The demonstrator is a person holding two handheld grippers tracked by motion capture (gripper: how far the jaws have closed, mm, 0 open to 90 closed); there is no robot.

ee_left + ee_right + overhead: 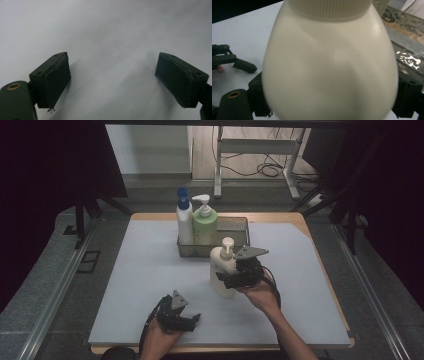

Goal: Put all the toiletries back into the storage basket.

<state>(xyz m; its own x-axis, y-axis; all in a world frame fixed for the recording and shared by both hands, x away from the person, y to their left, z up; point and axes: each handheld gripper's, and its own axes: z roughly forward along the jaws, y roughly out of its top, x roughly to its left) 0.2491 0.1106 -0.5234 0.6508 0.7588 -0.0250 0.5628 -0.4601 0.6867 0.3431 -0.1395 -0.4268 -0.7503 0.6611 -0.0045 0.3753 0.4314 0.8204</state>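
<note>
The cream pump bottle (223,270) stood upright on the white worktop (125,285), just in front of the wire basket (235,227) and a little toward its right half. The right gripper (231,279) had come in from the bottle's right side — its black jaws sat on either flank of the rounded body (329,67), and in the right gripper view both jaws pressed against the bottle's widest part, so they gripped the bottle. Inside the basket stood two more pump bottles, a white one with a blue pump (184,220) and a green one with a white pump (204,222), side by side at the basket's left end, behind the cream bottle. The left gripper (192,319) rested low on the worktop, well in front of the basket and to the left of the cream bottle — its jaws stood wide apart with nothing but bare white surface (107,50) between them.
</note>
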